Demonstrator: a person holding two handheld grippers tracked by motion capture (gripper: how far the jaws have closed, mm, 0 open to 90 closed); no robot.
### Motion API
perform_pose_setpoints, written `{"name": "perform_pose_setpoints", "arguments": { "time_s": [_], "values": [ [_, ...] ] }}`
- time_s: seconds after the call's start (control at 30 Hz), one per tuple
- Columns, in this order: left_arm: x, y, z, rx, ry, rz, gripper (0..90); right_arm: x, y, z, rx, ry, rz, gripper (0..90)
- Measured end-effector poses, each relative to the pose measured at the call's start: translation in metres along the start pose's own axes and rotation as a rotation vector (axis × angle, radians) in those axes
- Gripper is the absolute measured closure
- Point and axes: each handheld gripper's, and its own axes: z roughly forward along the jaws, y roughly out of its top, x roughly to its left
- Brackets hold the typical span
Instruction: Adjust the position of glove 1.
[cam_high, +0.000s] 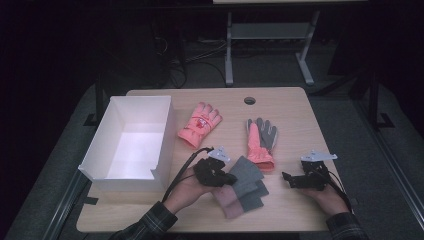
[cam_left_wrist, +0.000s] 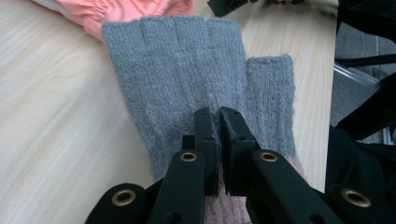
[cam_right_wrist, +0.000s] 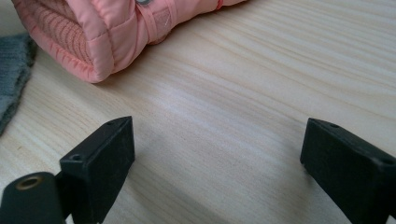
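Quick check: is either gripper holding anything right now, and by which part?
The left gripper is shut on the grey knit glove, pinching its palm near the pink cuff. The right gripper stands open over the table, holding nothing.

- The table (cam_high: 150, 220) is seen from above its near edge in the high view, faced forward and down, from far off.
- The grey knit glove (cam_left_wrist: 187, 70) is viewed from very close along the left gripper (cam_left_wrist: 219, 116), toward the table's right edge.
- The bare tabletop is skimmed low by the right gripper view; the pink glove's cuff (cam_right_wrist: 93, 42) is shared with both other views.
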Motion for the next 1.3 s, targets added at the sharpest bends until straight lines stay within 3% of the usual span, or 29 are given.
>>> {"name": "perform_pose_setpoints", "arguments": {
  "time_s": [0.4,0.9,1.17,1.3],
  "values": [
    [-0.013,0.001,0.023,0.074,-0.024,0.042,86.0,0.0,0.0,0.0,0.0,0.0,0.0,9.3],
    [-0.015,-0.002,0.032,0.106,-0.02,0.052,85.9,0.0,0.0,0.0,0.0,0.0,0.0,9.3],
    [-0.015,-0.004,0.039,0.154,-0.016,0.075,85.9,0.0,0.0,0.0,0.0,0.0,0.001,9.3],
    [-0.014,-0.005,0.038,0.143,-0.028,0.068,83.1,0.0,0.0,0.0,0.0,0.0,0.001,9.3]
  ]
}}
